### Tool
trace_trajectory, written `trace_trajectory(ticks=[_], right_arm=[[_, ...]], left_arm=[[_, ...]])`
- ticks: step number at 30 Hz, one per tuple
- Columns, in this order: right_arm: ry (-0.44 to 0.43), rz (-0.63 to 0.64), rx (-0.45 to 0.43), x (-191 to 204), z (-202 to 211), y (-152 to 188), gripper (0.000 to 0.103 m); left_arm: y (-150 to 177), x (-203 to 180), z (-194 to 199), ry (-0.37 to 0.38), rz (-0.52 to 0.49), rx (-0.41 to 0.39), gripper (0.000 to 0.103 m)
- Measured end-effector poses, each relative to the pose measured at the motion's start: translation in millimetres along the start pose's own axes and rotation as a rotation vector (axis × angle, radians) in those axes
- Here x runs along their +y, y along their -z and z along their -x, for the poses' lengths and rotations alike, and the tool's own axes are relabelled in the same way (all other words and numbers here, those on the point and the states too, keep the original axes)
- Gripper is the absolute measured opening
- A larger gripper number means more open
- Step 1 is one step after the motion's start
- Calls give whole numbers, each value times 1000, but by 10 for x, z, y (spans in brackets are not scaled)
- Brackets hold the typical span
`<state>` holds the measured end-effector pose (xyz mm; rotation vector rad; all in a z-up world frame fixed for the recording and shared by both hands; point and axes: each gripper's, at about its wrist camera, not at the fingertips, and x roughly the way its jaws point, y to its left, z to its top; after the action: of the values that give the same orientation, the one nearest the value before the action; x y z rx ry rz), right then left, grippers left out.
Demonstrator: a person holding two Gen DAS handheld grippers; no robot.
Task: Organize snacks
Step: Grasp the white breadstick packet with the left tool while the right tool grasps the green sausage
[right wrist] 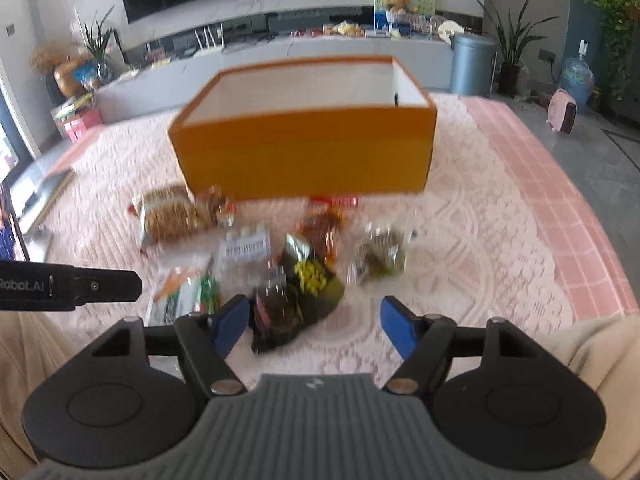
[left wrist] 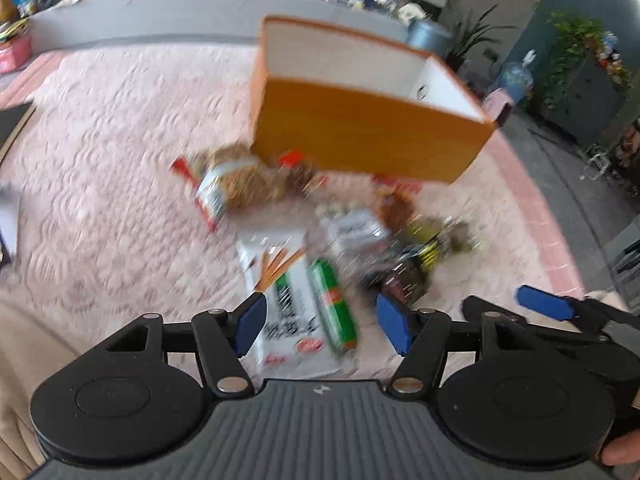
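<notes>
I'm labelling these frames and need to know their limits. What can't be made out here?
- Snack packets: motion blur in both views smears the print, so most contents and the count are unclear.
- Orange box: its floor is hidden by its own front wall in both views, so whether anything lies inside is unknown.
- Packets behind the box: partly covered by it.
- Right gripper in the left view: cut off by the frame's edge.

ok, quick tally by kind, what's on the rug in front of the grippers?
Orange open box: 1
Brown snack bag: 1
White packet with green print: 1
Green stick-shaped pack: 1
Other snack packets: about 7, too blurred for an exact count
Total: about 11
</notes>
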<state>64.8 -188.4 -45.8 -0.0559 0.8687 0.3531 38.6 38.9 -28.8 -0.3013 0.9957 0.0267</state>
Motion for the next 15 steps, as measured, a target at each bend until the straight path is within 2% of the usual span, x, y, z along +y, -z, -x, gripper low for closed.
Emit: trace_trajectory(ticks=[4, 15], right_arm=[[13, 33, 23, 45, -127, 122, 71], [8, 12, 41, 39, -358, 138, 71]], left_arm=[[119, 115, -142, -38, 34, 35, 74], [111, 159, -424, -102, 55, 68, 75]])
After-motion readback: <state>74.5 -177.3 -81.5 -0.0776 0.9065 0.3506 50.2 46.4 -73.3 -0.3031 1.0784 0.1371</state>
